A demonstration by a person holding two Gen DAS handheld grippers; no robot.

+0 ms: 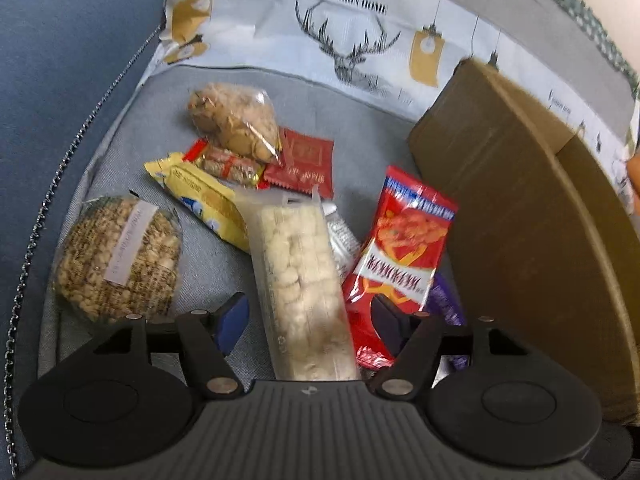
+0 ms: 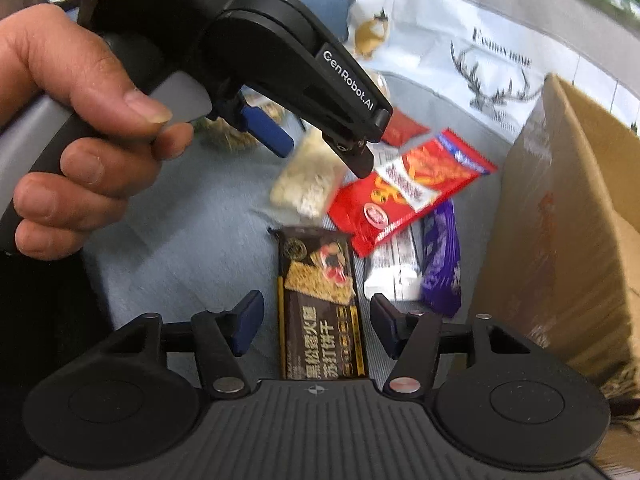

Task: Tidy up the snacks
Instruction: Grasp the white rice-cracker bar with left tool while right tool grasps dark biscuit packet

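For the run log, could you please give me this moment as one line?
left hand-held gripper: open over puffed-snack pack | right hand-held gripper: open over cracker pack | box: right of snacks

Both wrist cameras look down, close, at the grey-blue cushion (image 1: pixel 208 256); both views share the red crinkly snack packet (image 1: pixel 400 248) (image 2: pixel 404 192) and the brown cardboard box (image 1: pixel 528 216) (image 2: pixel 560 216).

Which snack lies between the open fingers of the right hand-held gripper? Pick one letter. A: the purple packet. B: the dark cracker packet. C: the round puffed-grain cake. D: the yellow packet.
B: in the right wrist view the dark cracker packet lies lengthwise between the spread fingers of the right hand-held gripper, untouched, while the purple packet sits off to the right.
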